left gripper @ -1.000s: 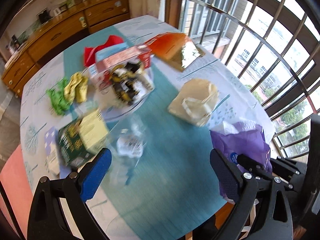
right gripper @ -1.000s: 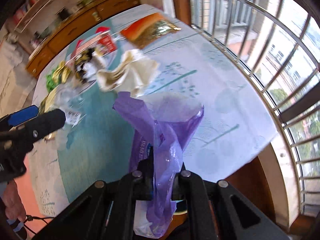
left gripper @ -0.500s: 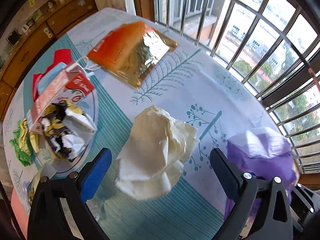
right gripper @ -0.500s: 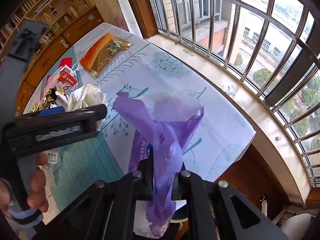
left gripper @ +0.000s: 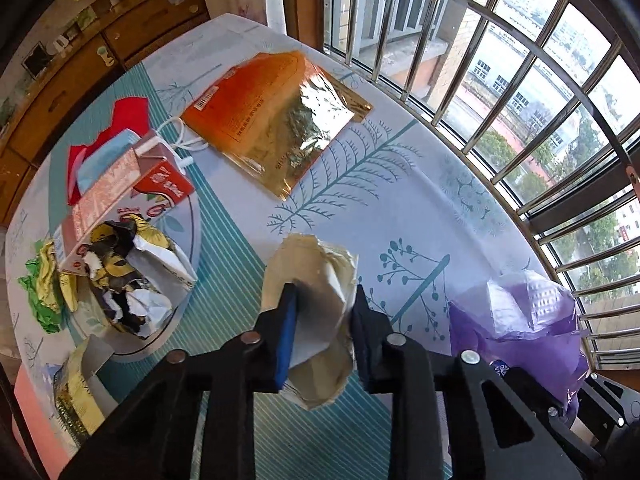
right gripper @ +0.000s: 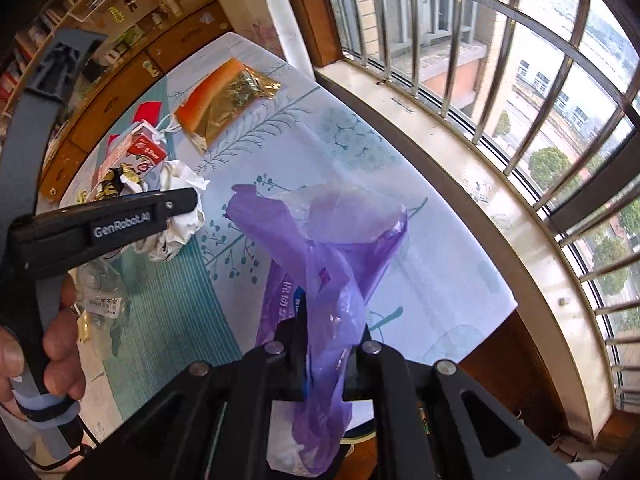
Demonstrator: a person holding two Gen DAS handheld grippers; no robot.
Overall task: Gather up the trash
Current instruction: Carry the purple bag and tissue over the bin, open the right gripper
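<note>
Left wrist: left tool [left gripper: 324,332] closing on crumpled paper [left gripper: 316,280], pads pressing it. Right tool [right gripper: 328,344] clamped on purple bag [right gripper: 320,248], just right of paper.

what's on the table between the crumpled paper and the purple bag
Nothing: only bare tablecloth lies between the crumpled paper and the purple bag, clearest in the left wrist view.

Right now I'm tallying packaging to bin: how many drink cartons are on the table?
1. The red-and-white carton lies on its side on the glass plate, resting over crumpled wrappers. Another could be hidden under the pile.
</note>
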